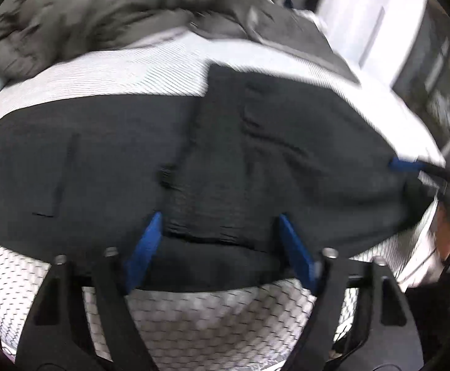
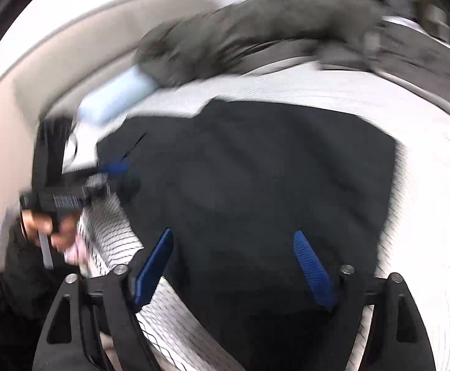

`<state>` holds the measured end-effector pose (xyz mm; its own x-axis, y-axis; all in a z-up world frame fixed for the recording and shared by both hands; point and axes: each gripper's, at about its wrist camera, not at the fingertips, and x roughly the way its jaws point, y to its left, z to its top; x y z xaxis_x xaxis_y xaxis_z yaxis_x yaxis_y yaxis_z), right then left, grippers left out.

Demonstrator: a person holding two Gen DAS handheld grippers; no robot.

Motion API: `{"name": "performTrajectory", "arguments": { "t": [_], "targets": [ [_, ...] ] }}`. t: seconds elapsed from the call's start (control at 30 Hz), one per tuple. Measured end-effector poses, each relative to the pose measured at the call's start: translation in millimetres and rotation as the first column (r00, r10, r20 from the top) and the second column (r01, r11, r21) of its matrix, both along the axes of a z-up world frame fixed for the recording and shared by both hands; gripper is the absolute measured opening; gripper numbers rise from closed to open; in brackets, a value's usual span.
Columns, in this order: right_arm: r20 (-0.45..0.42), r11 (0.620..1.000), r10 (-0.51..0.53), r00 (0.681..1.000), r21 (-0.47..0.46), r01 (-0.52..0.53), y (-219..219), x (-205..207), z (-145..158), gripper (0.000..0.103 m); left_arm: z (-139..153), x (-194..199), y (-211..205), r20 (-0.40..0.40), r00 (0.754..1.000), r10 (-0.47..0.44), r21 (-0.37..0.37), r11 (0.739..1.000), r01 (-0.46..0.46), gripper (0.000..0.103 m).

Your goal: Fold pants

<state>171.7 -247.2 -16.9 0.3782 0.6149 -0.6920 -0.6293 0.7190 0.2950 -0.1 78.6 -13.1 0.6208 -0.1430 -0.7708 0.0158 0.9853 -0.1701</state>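
Observation:
Black pants (image 1: 107,154) lie partly folded on a white striped mattress (image 1: 126,71), with one layer laid over the other across the middle. My left gripper (image 1: 219,220) hovers at their near edge, its blue pads wide apart and a thick fold of cloth between them, not visibly pinched. In the right wrist view the pants (image 2: 255,170) fill the centre. My right gripper (image 2: 232,235) stands open over them with nothing clamped. The right gripper's blue tip (image 1: 407,164) shows at the pants' right end. The left gripper (image 2: 116,167) appears at their left end, held by a hand (image 2: 42,225).
A rumpled grey duvet (image 1: 107,12) lies along the far side of the bed, also seen as the duvet (image 2: 255,34). A light blue pillow (image 2: 116,92) sits beside it. The quilted mattress side (image 1: 212,324) drops away below the near edge. Both views are motion-blurred.

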Motion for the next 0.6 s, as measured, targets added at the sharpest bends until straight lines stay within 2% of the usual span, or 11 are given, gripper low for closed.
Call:
{"name": "performTrajectory", "arguments": {
  "t": [0.03, 0.1, 0.17, 0.3, 0.37, 0.4, 0.43, 0.5, 0.6],
  "targets": [
    [-0.007, 0.999, -0.043, 0.999, 0.017, 0.043, -12, 1, 0, 0.083, 0, -2, -4, 0.013, 1.000, 0.002, 0.026, 1.000, -0.003, 0.072],
    [-0.032, 0.990, -0.122, 0.992, 0.063, 0.123, -46, 1, 1, 0.083, 2, -3, -7, 0.021, 1.000, 0.009, 0.018, 1.000, -0.009, 0.072],
    [-0.037, 0.983, -0.157, 0.987, 0.087, 0.160, -68, 2, 6, 0.083, 2, -4, 3, 0.022, 0.999, 0.034, -0.058, 0.998, -0.033, 0.072],
    [-0.045, 0.983, -0.134, 0.990, 0.118, 0.138, -80, -8, 3, 0.083, 5, -3, 17, 0.043, 0.997, 0.070, -0.183, 0.981, -0.061, 0.072],
    [-0.053, 0.987, -0.106, 0.993, 0.116, 0.112, -85, -21, -4, 0.083, 4, 1, 20, 0.048, 0.996, 0.076, -0.204, 0.977, -0.065, 0.070],
    [-0.053, 0.989, -0.098, 0.994, 0.110, 0.103, -83, -23, -7, 0.083, 4, 13, 19, 0.047, 0.996, 0.080, -0.199, 0.977, -0.070, 0.056],
    [-0.054, 0.989, -0.094, 0.994, 0.105, 0.099, -83, -24, -7, 0.083, 3, 16, 18, 0.042, 0.996, 0.084, -0.197, 0.978, -0.074, 0.048],
    [-0.059, 0.993, -0.077, 0.995, 0.081, 0.081, -82, -26, -10, 0.083, 0, 26, 18, 0.025, 0.996, 0.080, -0.219, 0.973, -0.073, 0.045],
    [-0.040, 0.994, -0.089, 0.995, 0.058, 0.092, -85, -28, -10, 0.083, 1, 32, 16, 0.015, 0.998, 0.065, -0.207, 0.976, -0.061, 0.038]
  ]
}}
